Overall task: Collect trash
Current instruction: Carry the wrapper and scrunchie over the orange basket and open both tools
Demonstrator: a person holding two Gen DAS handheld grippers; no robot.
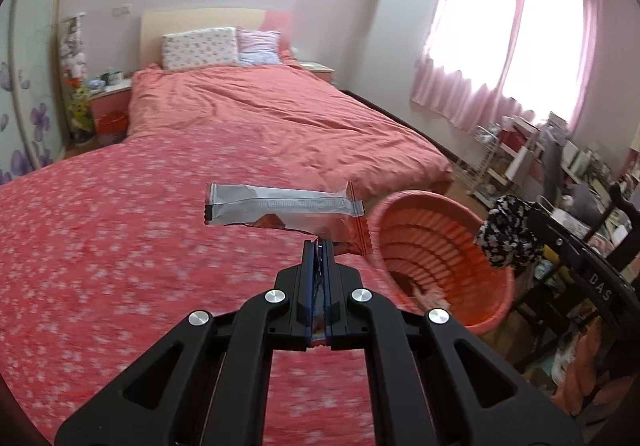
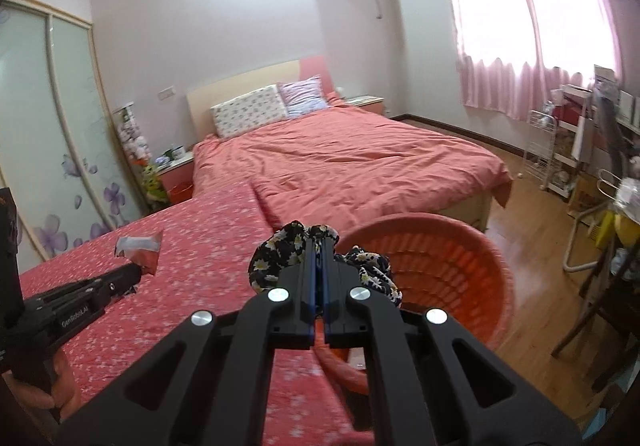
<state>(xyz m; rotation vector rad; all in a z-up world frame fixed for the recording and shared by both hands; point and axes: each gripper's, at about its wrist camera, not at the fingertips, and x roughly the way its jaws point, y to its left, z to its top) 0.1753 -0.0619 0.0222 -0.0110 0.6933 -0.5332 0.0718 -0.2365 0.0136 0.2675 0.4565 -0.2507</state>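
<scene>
My left gripper [image 1: 319, 246] is shut on a silver and orange snack wrapper [image 1: 280, 210], held in the air above the red flowered cloth [image 1: 120, 246], just left of an orange plastic basket [image 1: 472, 310]. In the right wrist view the wrapper [image 2: 138, 248] and left gripper [image 2: 136, 272] show at the left. My right gripper [image 2: 319, 244] is shut on a black cloth with a daisy print [image 2: 276, 250], beside the near rim of the orange basket [image 2: 492, 278]. The same cloth [image 1: 508, 234] hangs over the basket's far right in the left wrist view.
A bed with a salmon cover [image 2: 352, 162] lies behind the flowered surface. White wire shelves [image 2: 548, 150], a chair [image 1: 580, 286] and clutter crowd the right side. Wooden floor [image 2: 532, 230] shows past the basket. Something pale lies in the basket's bottom [image 1: 428, 296].
</scene>
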